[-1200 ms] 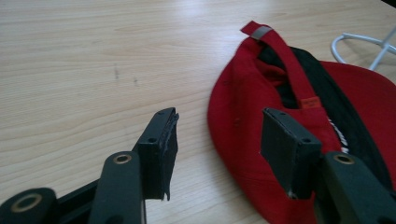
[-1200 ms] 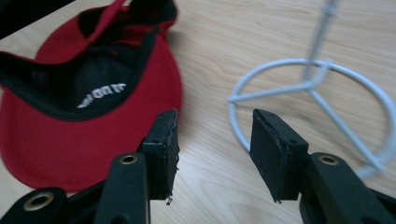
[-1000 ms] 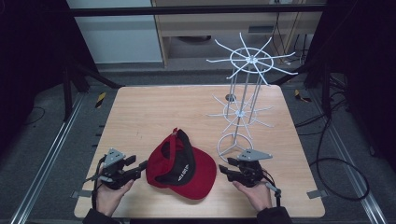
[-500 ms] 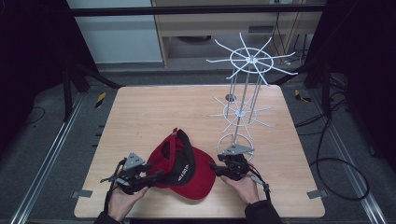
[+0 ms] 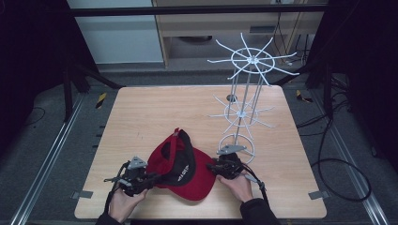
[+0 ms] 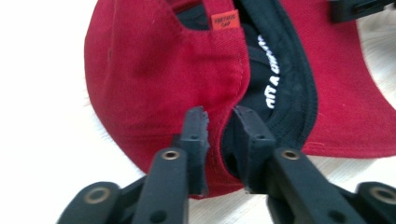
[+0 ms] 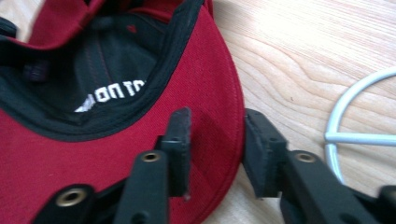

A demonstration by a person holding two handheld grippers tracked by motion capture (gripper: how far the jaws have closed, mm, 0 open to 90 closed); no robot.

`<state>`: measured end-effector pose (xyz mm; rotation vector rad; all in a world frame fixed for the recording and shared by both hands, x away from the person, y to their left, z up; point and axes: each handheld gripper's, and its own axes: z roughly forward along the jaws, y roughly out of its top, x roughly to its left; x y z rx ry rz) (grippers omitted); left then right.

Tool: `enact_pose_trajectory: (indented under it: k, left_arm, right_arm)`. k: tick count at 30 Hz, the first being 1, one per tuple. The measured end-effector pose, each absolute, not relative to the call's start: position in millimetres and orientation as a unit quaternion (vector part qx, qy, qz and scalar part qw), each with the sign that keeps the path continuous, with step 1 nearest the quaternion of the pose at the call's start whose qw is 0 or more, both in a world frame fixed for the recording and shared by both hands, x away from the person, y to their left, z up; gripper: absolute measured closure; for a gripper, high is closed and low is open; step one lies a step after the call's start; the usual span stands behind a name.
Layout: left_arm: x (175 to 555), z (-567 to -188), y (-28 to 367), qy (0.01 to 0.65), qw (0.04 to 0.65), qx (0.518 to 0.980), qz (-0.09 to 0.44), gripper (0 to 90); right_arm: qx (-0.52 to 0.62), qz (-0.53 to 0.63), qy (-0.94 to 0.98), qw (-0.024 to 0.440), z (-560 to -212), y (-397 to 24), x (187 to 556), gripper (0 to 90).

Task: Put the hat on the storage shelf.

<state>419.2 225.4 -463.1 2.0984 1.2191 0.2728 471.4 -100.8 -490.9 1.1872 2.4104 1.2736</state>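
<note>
A red cap (image 5: pixel 185 166) was flanked by two hand-held grippers at the near edge of the wooden table (image 5: pixel 141 112).

The cap was seen lying upside down, its black lining with white lettering turned up, just in front of the ring base of a white wire rack (image 5: pixel 244 112). The left gripper (image 6: pixel 219 119) was set astride the rim of the crown, its jaws a little apart with one outside the red cloth and one inside; whether the cloth was pinched could not be told. The right gripper (image 7: pixel 215 122) was held with jaws spread either side of the brim's edge, one over the red brim and one over bare wood.
</note>
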Motion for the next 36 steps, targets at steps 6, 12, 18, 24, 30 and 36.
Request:
enact_pose_trajectory:
  k: [6, 12, 18, 24, 30, 36]
  left_arm:
    - [429, -469, 230, 0.484, 0.337, 0.800, 0.112, 84.7]
    - [446, -476, 229, 0.486, 0.348, 0.792, 0.127, 85.3]
    - [461, -479, 227, 0.489, 0.377, 0.776, 0.125, 85.4]
    - [468, -481, 224, 0.484, 0.386, 0.775, 0.126, 86.2]
    - [476, -484, 221, 0.484, 0.396, 0.770, 0.125, 85.8]
    - [472, -472, 227, 0.493, 0.416, 0.753, 0.131, 75.2]
  right_arm:
    - [0.388, 0.487, 0.781, 0.050, -475, -111, 467, 83.4]
    - [0.353, 0.514, 0.777, 0.085, -456, -109, 456, 86.4]
    - [0.310, 0.517, 0.785, 0.145, -437, -100, 444, 86.8]
    - [0.300, 0.514, 0.784, 0.176, -431, -98, 439, 86.9]
    - [0.289, 0.510, 0.775, 0.237, -421, -99, 435, 87.0]
    - [0.284, 0.497, 0.786, 0.234, -431, -94, 433, 86.9]
